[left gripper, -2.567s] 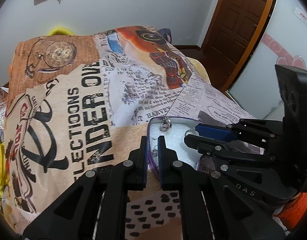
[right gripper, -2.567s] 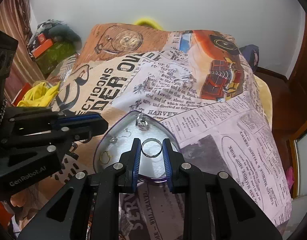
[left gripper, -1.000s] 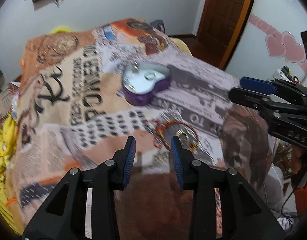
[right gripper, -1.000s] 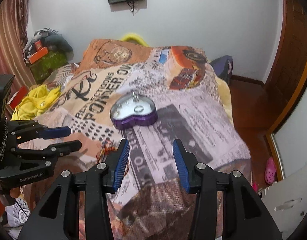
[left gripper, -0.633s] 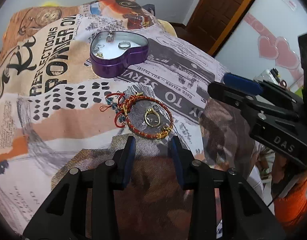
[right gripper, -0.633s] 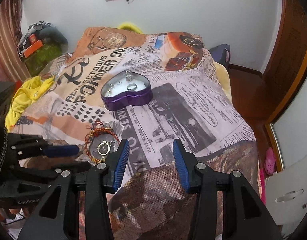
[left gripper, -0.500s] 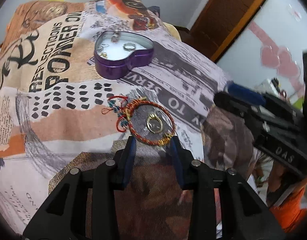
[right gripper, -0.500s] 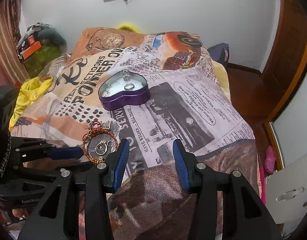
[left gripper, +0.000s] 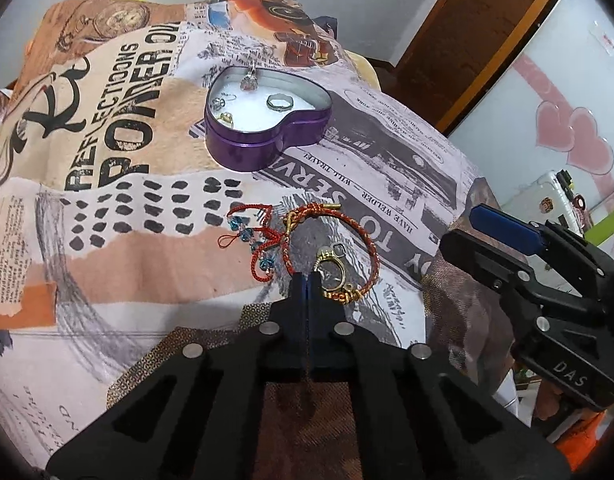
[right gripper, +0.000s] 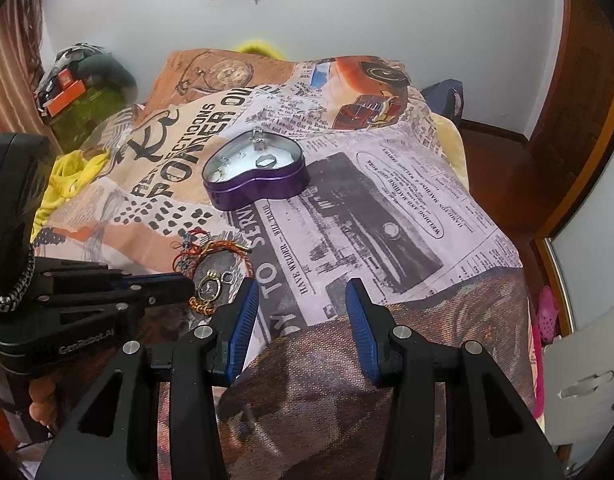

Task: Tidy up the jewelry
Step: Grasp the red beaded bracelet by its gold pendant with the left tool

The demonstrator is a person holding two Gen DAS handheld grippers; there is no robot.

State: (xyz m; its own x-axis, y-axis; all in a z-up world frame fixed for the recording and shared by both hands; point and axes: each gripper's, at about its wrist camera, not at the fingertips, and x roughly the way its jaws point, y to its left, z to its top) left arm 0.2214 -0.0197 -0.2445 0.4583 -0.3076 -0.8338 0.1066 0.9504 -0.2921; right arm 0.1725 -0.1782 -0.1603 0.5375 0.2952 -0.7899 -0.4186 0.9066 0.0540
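Note:
A red cord bracelet [left gripper: 367, 240] with gold beads and blue-bead tassels lies on the printed bedspread [left gripper: 107, 272]. A gold ring [left gripper: 331, 272] rests inside its loop. My left gripper [left gripper: 308, 278] is shut at the loop's near arc, where the cord vanishes between the pads. Further back stands the purple heart-shaped tin [left gripper: 267, 144], open, with a silver ring [left gripper: 280, 101] and small pieces inside. My right gripper [right gripper: 301, 300] hovers open and empty to the right of the bracelet [right gripper: 223, 246], and the tin [right gripper: 259, 192] sits beyond it.
The bedspread drops off at the bed's right edge [right gripper: 507, 248] toward a wooden door [right gripper: 579, 100] and floor. Yellow cloth [right gripper: 63, 184] and a pile of clutter [right gripper: 79, 92] lie at the left. A brown blanket [right gripper: 327, 380] covers the near end.
My left gripper sank onto the bracelet's near arc and its jaws went from open to shut. The right gripper has stayed in place, open.

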